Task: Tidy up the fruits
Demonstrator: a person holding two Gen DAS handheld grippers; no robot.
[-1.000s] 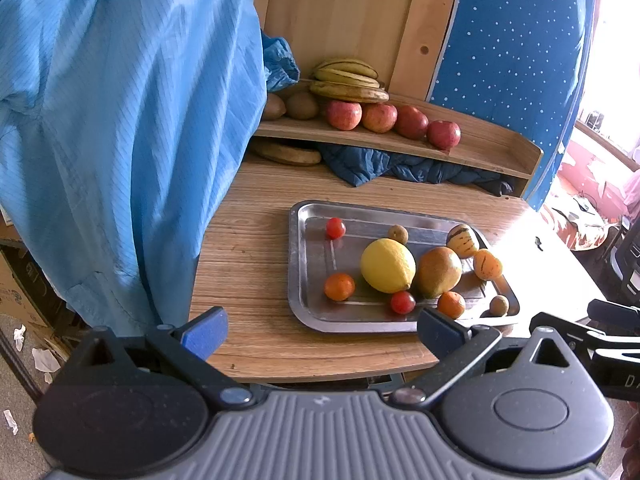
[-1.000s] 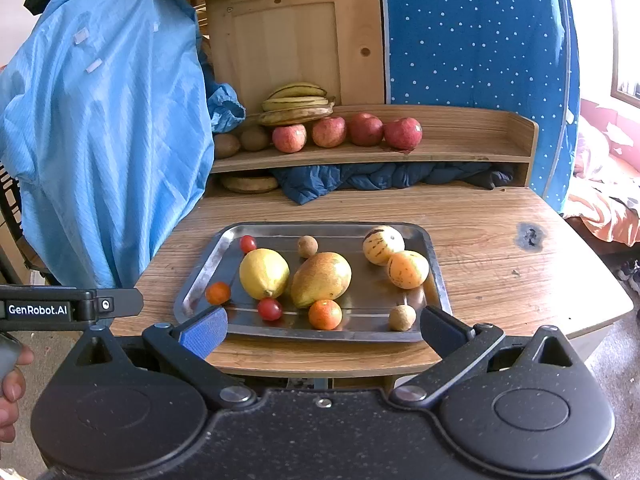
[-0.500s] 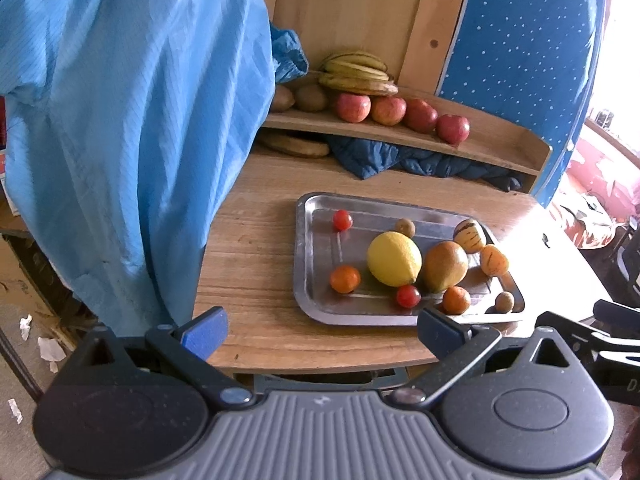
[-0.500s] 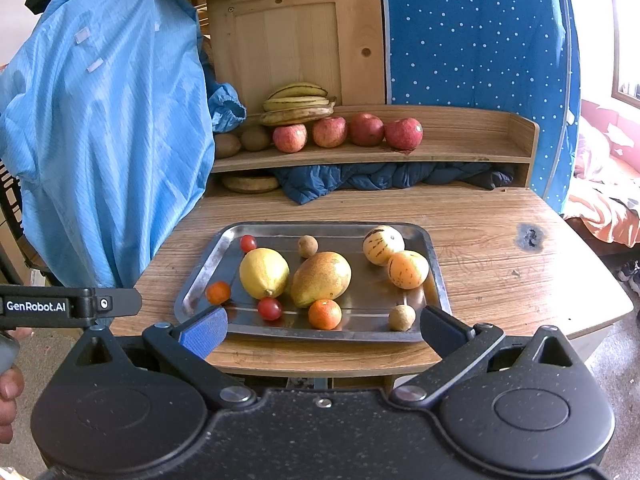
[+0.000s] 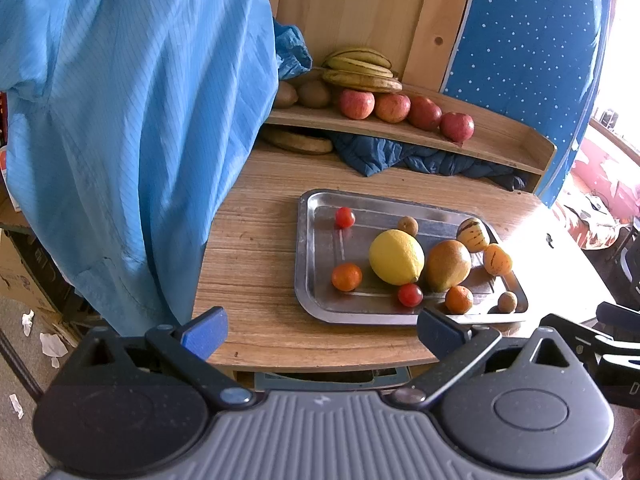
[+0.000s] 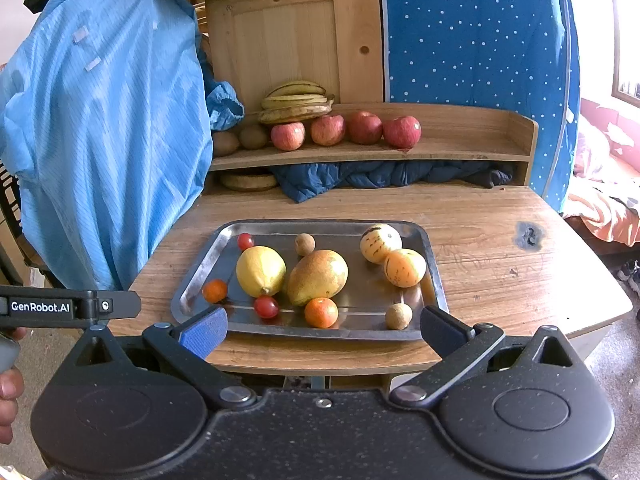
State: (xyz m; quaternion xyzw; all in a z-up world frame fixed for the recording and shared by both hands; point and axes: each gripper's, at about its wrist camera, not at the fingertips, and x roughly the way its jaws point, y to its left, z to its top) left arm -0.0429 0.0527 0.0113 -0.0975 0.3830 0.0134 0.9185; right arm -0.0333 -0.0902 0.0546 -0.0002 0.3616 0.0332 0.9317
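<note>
A steel tray (image 6: 432, 264) (image 5: 306, 248) on the wooden table holds a yellow lemon (image 6: 261, 270) (image 5: 396, 257), a mango (image 6: 318, 277) (image 5: 448, 265), two striped pepino melons (image 6: 380, 242), small oranges (image 6: 321, 312) (image 5: 346, 277), cherry tomatoes (image 6: 266, 306) (image 5: 344, 217) and small brown fruits (image 6: 398, 316). On the shelf behind lie red apples (image 6: 362, 128) (image 5: 392, 107), bananas (image 6: 296, 102) (image 5: 360, 70) and kiwis (image 6: 253, 136). Both my left gripper (image 5: 322, 330) and right gripper (image 6: 324, 330) hover open before the table's front edge, holding nothing.
A blue garment (image 5: 120, 120) (image 6: 104, 140) hangs at the table's left side. Dark blue cloth (image 6: 380, 174) is stuffed under the shelf (image 6: 460, 152), beside a flat round mat (image 6: 248, 181). A blue dotted panel (image 6: 472, 32) stands behind right. A hand (image 6: 8, 396) holds the other gripper at far left.
The left gripper's view has drawn back and shifted, so the tray and shelf sit a little farther away. The right gripper has barely moved. No fruit has moved.
</note>
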